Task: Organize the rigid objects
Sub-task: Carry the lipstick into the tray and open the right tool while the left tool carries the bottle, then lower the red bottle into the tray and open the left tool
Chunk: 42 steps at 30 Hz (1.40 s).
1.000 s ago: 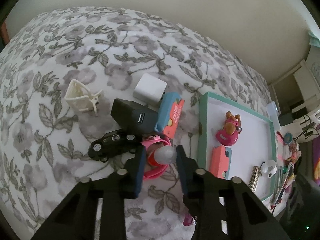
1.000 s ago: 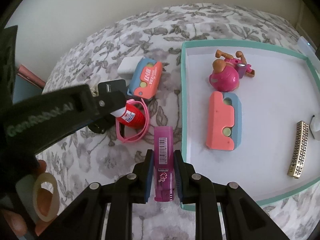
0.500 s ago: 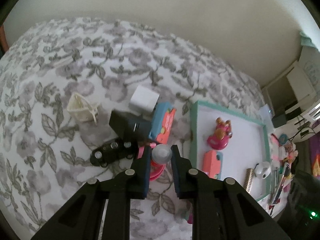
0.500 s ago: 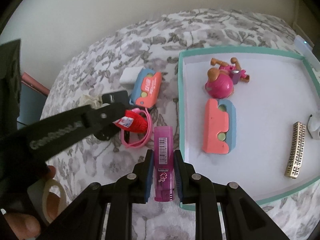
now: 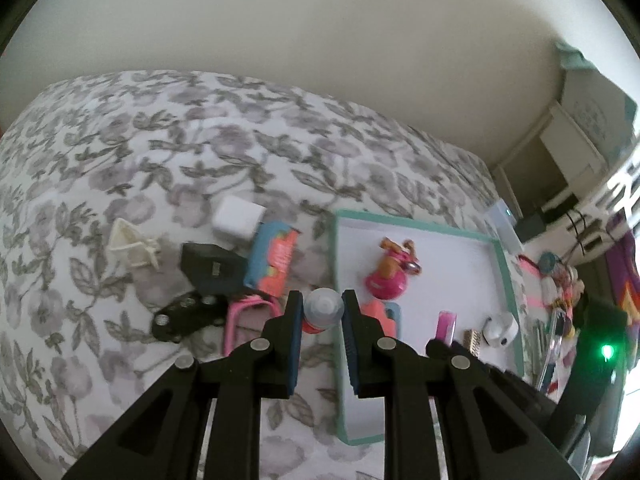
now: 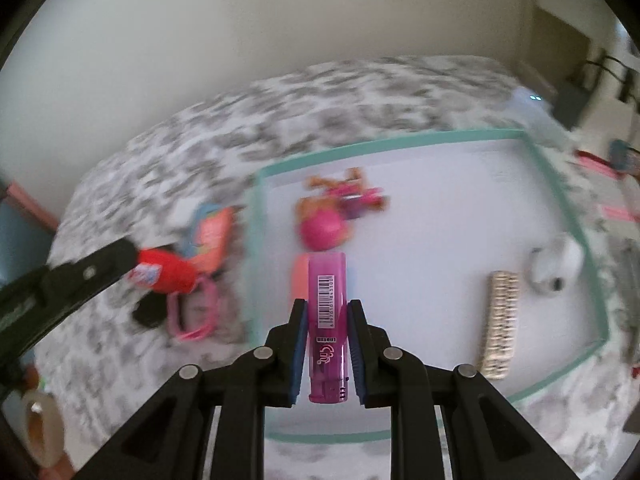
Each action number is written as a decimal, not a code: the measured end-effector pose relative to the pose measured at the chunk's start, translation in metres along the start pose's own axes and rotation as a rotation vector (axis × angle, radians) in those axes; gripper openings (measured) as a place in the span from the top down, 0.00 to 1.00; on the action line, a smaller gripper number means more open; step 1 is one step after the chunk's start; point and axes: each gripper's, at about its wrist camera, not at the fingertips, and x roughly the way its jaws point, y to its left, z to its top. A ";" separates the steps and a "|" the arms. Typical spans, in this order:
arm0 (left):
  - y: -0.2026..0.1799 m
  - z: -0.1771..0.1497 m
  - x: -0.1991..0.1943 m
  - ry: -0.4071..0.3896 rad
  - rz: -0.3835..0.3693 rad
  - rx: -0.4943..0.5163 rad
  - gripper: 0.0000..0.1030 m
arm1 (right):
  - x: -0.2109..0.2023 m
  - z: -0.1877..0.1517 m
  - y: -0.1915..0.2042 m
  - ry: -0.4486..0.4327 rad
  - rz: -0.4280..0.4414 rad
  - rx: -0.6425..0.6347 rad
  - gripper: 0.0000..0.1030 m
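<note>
My left gripper [image 5: 322, 305] is shut on a small red bottle [image 5: 322, 314] with a pale cap, held above the bed, and a pink loop [image 5: 246, 314] trails from it. From the right wrist, the bottle [image 6: 170, 276] shows at the left, in that gripper's black fingers. My right gripper [image 6: 327, 309] is shut on a purple lighter [image 6: 326, 312], held above the teal-rimmed white tray [image 6: 400, 145]. In the tray lie a pink doll toy [image 6: 324, 229], an orange-and-blue case [image 5: 380, 314], a gold hair clip [image 6: 500, 316] and a white round gadget [image 6: 556, 268].
On the flowered bedspread left of the tray lie a white cube [image 5: 238, 218], a black charger [image 5: 210, 270], a black toy car [image 5: 186, 316], a cream hair claw [image 5: 132, 242] and a blue-and-orange case [image 5: 276, 258]. Cluttered furniture stands beyond the tray's right side.
The left gripper closed on the red bottle and lifted it off the bed with its pink loop. The right gripper carried the lighter rightward, from the bedspread to over the tray.
</note>
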 end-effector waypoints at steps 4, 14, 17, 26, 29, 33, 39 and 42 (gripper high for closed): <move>-0.022 -0.004 0.004 0.020 -0.020 0.060 0.81 | -0.001 0.003 -0.031 -0.005 -0.035 0.075 0.80; -0.077 -0.020 0.019 0.088 -0.087 0.183 0.81 | -0.009 0.009 -0.071 -0.056 -0.096 0.175 0.79; -0.090 -0.023 0.026 0.102 -0.106 0.222 0.80 | -0.011 0.009 -0.080 -0.065 -0.095 0.199 0.79; -0.101 -0.025 0.052 0.152 -0.168 0.227 0.80 | -0.011 0.010 -0.093 -0.076 -0.108 0.237 0.79; -0.101 -0.026 0.059 0.166 -0.181 0.220 0.80 | -0.012 0.010 -0.092 -0.080 -0.114 0.228 0.79; -0.098 -0.026 0.061 0.161 -0.159 0.216 0.80 | -0.010 0.010 -0.092 -0.074 -0.111 0.229 0.79; -0.091 -0.023 0.063 0.151 -0.142 0.189 0.78 | -0.008 0.009 -0.091 -0.065 -0.106 0.226 0.79; -0.088 -0.022 0.061 0.145 -0.142 0.172 0.67 | -0.007 0.009 -0.090 -0.060 -0.106 0.222 0.79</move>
